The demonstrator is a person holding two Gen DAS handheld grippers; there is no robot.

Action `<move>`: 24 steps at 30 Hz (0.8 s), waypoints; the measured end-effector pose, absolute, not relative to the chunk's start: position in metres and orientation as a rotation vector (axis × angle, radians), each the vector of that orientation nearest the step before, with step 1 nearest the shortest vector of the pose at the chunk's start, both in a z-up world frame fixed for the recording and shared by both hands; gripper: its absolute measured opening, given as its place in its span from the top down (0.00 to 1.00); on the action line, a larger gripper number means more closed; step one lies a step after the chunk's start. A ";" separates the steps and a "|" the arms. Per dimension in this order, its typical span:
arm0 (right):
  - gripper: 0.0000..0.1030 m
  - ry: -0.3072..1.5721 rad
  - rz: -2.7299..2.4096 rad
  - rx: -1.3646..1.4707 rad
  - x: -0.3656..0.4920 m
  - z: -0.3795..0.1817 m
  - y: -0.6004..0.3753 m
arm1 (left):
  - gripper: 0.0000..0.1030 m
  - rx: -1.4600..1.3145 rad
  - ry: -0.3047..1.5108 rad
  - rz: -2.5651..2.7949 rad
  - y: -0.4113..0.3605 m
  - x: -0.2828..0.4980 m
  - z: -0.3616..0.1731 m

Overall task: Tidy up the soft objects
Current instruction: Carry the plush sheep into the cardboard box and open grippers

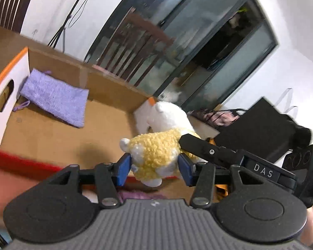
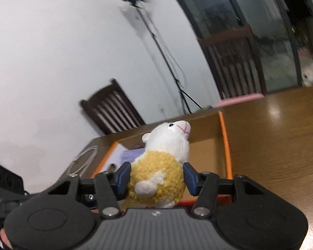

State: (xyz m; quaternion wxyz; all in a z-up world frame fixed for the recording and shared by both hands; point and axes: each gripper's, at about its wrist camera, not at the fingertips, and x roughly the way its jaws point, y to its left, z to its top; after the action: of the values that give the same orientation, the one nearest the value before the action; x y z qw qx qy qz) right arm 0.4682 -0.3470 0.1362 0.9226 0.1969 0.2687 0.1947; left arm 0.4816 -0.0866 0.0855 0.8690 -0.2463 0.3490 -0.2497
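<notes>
While gripped at both ends, plush sheep (image 1: 156, 156) is held over cardboard box (image 1: 52, 129).
Left gripper (image 1: 154, 166) and right gripper (image 2: 156, 177) jaws are pressed against its yellow body; purple pouch (image 1: 54, 98) is lodged inside.

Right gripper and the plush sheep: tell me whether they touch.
Touching. The right wrist view shows the right gripper with both blue pads pressed into the yellow woolly body of the plush sheep, which bulges between them.

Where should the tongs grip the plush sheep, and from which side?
Grip the plush sheep across its round yellow body, coming from its tail end. The woolly torso is widest and squashes evenly; the white head points away. Both right tongs and left tongs pinch there now.
</notes>
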 end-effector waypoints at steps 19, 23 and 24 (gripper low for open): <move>0.47 0.608 0.251 0.254 0.495 0.115 -0.342 | 0.49 -0.387 0.808 -0.514 -0.109 0.509 0.071; 0.46 0.555 0.255 0.232 0.472 0.142 -0.343 | 0.37 -0.356 0.741 -0.506 -0.097 0.486 0.101; 0.43 0.537 0.256 0.224 0.463 0.151 -0.343 | 0.31 -0.347 0.716 -0.499 -0.093 0.477 0.111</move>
State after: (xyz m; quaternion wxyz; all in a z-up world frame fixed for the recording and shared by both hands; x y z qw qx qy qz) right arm 0.4632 -0.3431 0.1506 0.9500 0.1099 0.2639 0.1256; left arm 0.4773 -0.0926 0.1105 0.8916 -0.1674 0.3452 -0.2404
